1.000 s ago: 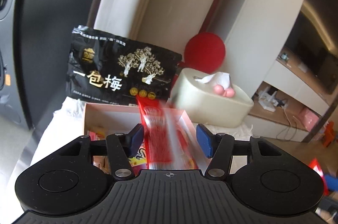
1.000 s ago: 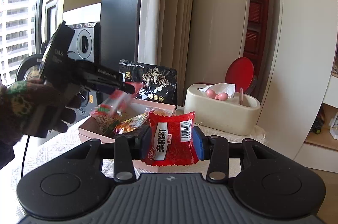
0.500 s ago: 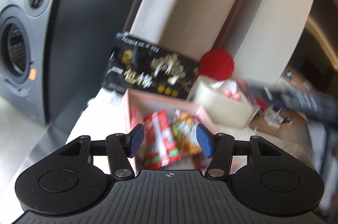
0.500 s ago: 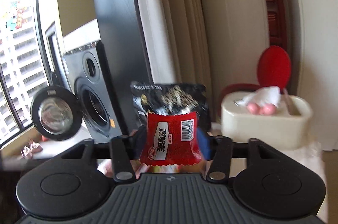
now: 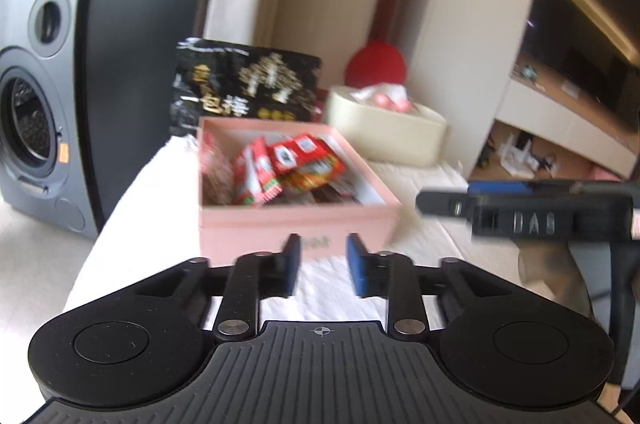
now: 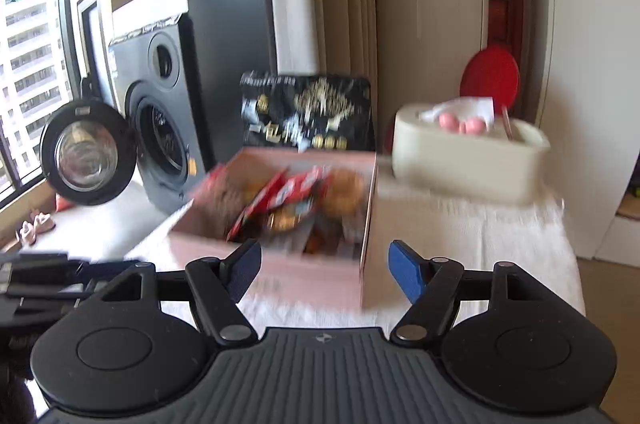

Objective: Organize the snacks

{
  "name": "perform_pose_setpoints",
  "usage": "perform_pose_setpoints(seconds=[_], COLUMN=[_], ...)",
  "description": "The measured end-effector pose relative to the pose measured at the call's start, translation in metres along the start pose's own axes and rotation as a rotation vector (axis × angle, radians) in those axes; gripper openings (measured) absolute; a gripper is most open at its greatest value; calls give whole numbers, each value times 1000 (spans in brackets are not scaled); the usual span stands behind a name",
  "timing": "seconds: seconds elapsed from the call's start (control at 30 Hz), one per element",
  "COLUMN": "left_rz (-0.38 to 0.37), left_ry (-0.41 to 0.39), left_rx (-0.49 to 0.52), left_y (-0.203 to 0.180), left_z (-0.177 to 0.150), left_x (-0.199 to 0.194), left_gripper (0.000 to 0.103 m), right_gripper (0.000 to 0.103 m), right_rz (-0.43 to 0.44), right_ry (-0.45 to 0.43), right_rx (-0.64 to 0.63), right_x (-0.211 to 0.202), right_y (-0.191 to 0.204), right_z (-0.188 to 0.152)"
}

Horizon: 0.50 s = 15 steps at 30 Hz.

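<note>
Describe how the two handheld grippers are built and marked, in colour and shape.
Both are matte black. The left gripper and right gripper each have blue pads on black linkage arms with silver pivot screws, two round housings and a ribbed centre plate with a small emblem. Seen from the left wrist camera, the right one's side bears pale lettering.

From where I operate, motion blur smears the snack packets (image 6: 288,199) in the pink box (image 6: 312,276) so I cannot read their labels, the black bag (image 6: 308,115) behind is blurred too, and the left gripper (image 6: 44,280) is cut off at the frame edge.
</note>
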<state>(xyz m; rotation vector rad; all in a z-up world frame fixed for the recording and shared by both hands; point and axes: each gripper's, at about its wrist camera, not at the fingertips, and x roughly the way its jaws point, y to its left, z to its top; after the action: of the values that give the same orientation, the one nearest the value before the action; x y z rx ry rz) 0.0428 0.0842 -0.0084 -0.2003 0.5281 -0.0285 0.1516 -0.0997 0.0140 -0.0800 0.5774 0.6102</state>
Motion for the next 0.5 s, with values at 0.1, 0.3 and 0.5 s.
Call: perform_pose_setpoints(seconds=[0.1,0.3,0.5], left_rz=[-34,-23,114], left_ry=[17,-13,-24], left_rx=[-11,-32,35], left_y=[-15,-39,-60], left_z=[-14,-28,-25], left_x=[-11,-41,-51], left_gripper=[19,19,19], right_gripper=[71,71,71], right_rz=[-12,-15,-24], right_ry=[22,39,6], right_rx=[32,78,72], right_x=[-22,-54,-71], right_y=[3,11,13], right_z=[-27,-56,-59])
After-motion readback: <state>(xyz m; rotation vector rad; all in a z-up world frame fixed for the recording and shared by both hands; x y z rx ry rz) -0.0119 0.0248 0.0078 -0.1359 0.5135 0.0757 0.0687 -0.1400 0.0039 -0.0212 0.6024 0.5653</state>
